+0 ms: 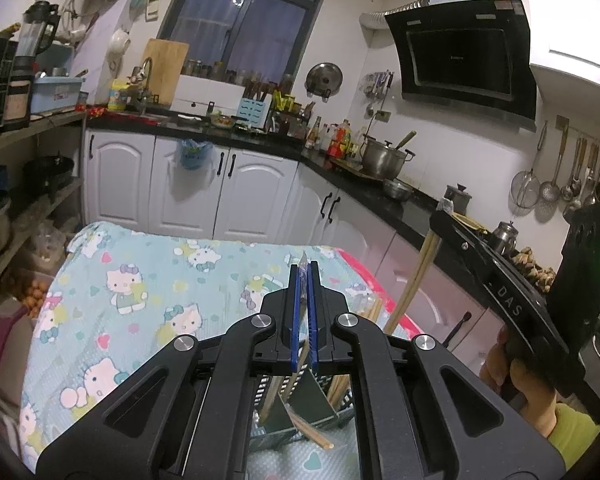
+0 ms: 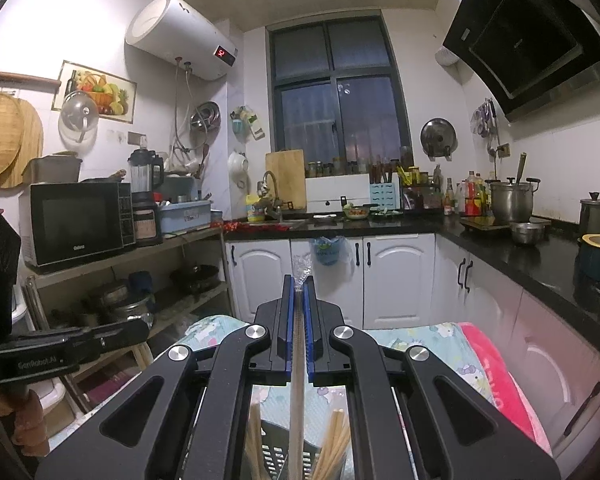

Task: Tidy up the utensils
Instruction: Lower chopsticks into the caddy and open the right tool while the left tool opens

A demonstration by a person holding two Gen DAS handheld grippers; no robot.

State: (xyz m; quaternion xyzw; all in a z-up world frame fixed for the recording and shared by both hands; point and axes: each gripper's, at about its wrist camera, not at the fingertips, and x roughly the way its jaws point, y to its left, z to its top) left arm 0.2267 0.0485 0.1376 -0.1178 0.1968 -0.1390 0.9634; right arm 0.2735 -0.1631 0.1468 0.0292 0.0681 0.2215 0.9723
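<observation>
My left gripper is shut on a plastic-wrapped utensil whose tip pokes out past the blue pads; its wooden lower end hangs down toward a dark slotted utensil holder below. My right gripper is shut on plastic-wrapped wooden chopsticks that run straight down into the same holder, among other chopsticks. In the left wrist view the right gripper holds those chopsticks upright, to the right of my left gripper.
The holder stands on a table with a Hello Kitty cloth and a pink edge. White cabinets and a black counter with pots run behind and right. A shelf with a microwave stands left.
</observation>
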